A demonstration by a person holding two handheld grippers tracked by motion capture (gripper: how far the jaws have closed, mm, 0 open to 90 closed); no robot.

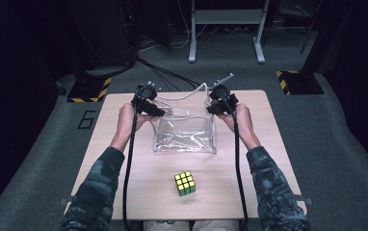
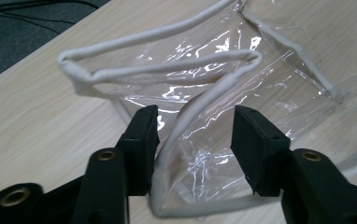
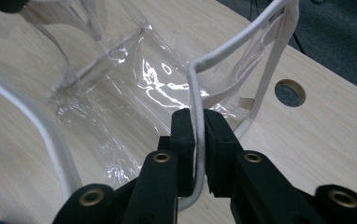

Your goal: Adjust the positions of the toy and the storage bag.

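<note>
A clear plastic bag (image 1: 186,132) with white cord trim lies open on the wooden table (image 1: 124,178). My left gripper (image 1: 154,111) is at its left rim. In the left gripper view its jaws stand apart, and the bag's white edge (image 2: 186,121) passes loosely between the pads (image 2: 145,135), not pressed. My right gripper (image 1: 215,109) is at the right rim. In the right gripper view that gripper (image 3: 199,144) is shut on the bag's white edge (image 3: 196,116). A Rubik's cube (image 1: 185,183) sits on the table nearer the person.
A round cable hole (image 3: 290,92) lies in the table near the right gripper. Black cables trail back along both forearms. Beyond the table there are floor cables, yellow-black striped stand bases (image 1: 91,89) and a white frame (image 1: 225,29).
</note>
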